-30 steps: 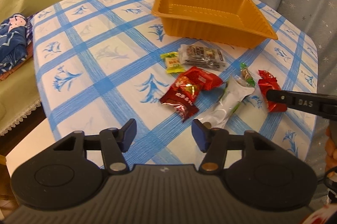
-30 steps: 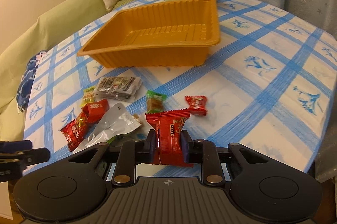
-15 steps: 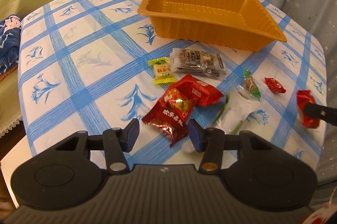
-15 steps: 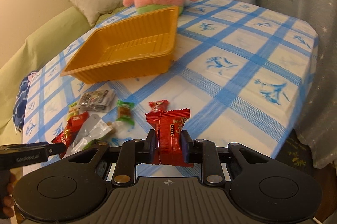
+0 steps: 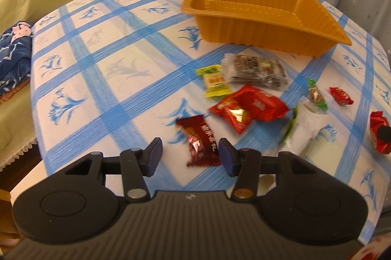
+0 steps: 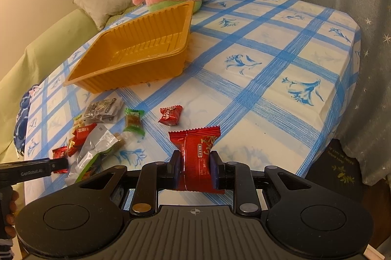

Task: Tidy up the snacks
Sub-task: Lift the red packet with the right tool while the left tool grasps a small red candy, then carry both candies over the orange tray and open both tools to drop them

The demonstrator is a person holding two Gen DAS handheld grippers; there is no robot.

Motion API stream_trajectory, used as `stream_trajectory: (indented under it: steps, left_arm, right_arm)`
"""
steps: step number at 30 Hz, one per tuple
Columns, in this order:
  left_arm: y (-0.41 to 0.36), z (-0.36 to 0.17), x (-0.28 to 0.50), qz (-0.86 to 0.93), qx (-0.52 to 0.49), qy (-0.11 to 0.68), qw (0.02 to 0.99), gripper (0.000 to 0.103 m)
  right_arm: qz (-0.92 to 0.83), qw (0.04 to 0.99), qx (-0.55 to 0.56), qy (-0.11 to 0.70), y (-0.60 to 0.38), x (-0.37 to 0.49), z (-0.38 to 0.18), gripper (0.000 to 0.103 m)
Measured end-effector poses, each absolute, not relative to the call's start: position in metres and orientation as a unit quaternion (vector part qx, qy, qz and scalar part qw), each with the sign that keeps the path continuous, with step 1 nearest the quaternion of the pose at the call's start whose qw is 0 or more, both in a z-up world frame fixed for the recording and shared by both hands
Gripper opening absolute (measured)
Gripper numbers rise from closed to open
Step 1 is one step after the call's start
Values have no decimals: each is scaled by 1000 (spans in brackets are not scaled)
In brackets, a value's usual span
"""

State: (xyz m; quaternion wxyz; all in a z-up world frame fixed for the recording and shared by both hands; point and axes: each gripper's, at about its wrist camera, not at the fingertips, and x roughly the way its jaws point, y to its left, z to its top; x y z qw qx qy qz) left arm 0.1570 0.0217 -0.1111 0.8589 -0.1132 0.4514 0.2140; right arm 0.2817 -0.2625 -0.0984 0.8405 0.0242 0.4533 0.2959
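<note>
Right claw (image 6: 195,171) pinching crinkly red foil packet (image 6: 196,157), ribbed orange plastic tray (image 6: 136,52)

Both wrist cams low, facing tray (image 5: 264,23).

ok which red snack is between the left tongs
The dark red packet, lying on the cloth between the open left tongs. The brighter red packets lie farther off, toward the tray.

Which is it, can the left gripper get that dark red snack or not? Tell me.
Probably yes. The left gripper is open, and the dark red snack lies between its fingers with nothing on top.
</note>
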Motion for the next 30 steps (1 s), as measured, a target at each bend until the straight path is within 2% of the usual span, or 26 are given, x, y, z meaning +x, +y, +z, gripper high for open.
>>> stream_trajectory:
  steps: [5,13,15,17,20,30]
  left_arm:
    - [28,-111,149,222,-108,452,857,43]
    - [17,-108,164,187,-53,451,871,43]
    - [15,-111,168,183,-43,456,870,40]
    - [16,-113,169,182,-46,457,869,29]
    - [17,-112,170,181,-51,457,869,24]
    - [13,-104,162,174,-59,455,871,21]
  right_arm:
    - [298,840,23,452,-264,283,-98,25]
    - [299,840,21,451,-268,286,-95,25]
    - [298,841,22,452,-271,286,-95,25]
    - [297,841,23,451,-274,286,-94,25]
    - [294,842,25,451,-280,287,-94,25]
    - [300,839,30,452,-293,289,-95,25]
